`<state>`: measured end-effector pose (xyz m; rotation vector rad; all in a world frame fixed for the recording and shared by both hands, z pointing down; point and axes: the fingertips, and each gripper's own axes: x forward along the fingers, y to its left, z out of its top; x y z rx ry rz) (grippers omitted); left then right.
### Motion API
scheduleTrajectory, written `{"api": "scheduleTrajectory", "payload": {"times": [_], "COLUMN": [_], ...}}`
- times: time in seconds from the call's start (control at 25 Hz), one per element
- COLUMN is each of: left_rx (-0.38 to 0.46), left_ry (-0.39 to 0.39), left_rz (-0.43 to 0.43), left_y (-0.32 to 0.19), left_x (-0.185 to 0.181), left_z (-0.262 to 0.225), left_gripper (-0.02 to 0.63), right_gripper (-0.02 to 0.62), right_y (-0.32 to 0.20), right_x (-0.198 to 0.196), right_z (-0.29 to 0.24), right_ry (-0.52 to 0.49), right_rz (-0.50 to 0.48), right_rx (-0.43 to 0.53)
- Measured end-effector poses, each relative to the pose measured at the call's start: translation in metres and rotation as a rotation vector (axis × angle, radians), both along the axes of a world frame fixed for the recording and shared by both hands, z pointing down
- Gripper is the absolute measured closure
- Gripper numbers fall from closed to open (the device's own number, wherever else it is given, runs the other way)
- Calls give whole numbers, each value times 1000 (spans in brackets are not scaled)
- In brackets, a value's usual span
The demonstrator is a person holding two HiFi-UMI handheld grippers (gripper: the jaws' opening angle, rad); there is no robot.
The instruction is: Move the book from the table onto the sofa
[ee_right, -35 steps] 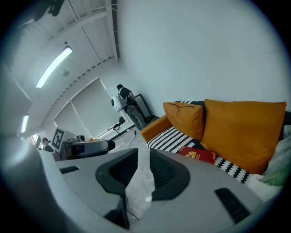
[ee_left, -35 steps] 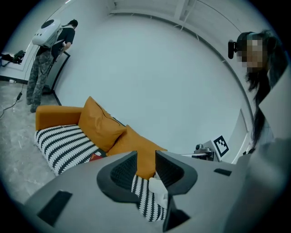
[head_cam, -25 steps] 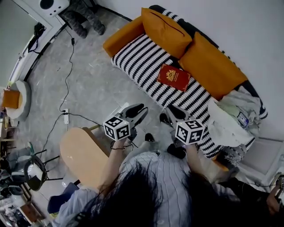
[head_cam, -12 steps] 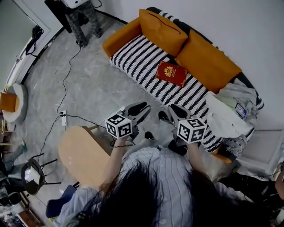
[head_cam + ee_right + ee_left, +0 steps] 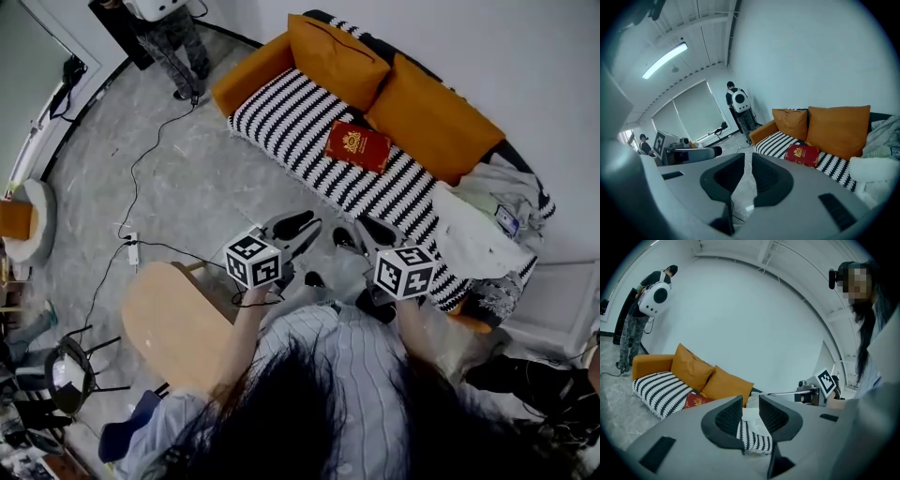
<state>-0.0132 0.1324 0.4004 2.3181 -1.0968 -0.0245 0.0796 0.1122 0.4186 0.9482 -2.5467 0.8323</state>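
Red is the colour to watch: the book (image 5: 357, 147) lies flat on the black-and-white striped seat of the sofa (image 5: 281, 117), cover up, just in front of the two orange cushions (image 5: 427, 122). It touches neither tool.

The left hand-held gripper (image 5: 302, 228) hangs over the grey floor, well short of the sofa's front edge. In the left gripper view its jaws stand spread with a clear gap, and nothing sits between them, only striped seat and white cloth far behind.

The right hand-held gripper (image 5: 359, 234) is level with it, just beside the sofa's edge. Its jaws are closing, down to a narrow slit in the right gripper view, and they pinch nothing. Past them that view shows the book (image 5: 802, 155) resting on the stripes.

Behind the left arm sits the pale wooden surface (image 5: 173, 323), bare where it shows. A heap of white cloth (image 5: 473, 248) fills the sofa's right end.
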Motion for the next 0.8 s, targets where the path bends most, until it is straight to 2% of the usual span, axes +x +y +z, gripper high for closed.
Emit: {"api": "scheduleTrajectory", "payload": {"times": [0.8], "left_rx": [30], "left_ry": [-7], "left_rz": [-15], "left_y": [3], "left_x": [-3], "left_z": [-5], "left_gripper": [488], "right_gripper": [535], "right_y": [1], "right_x": [-1], "right_z": [0], "right_ry": [-11], "right_rz": [-8], "right_rx": [13]}}
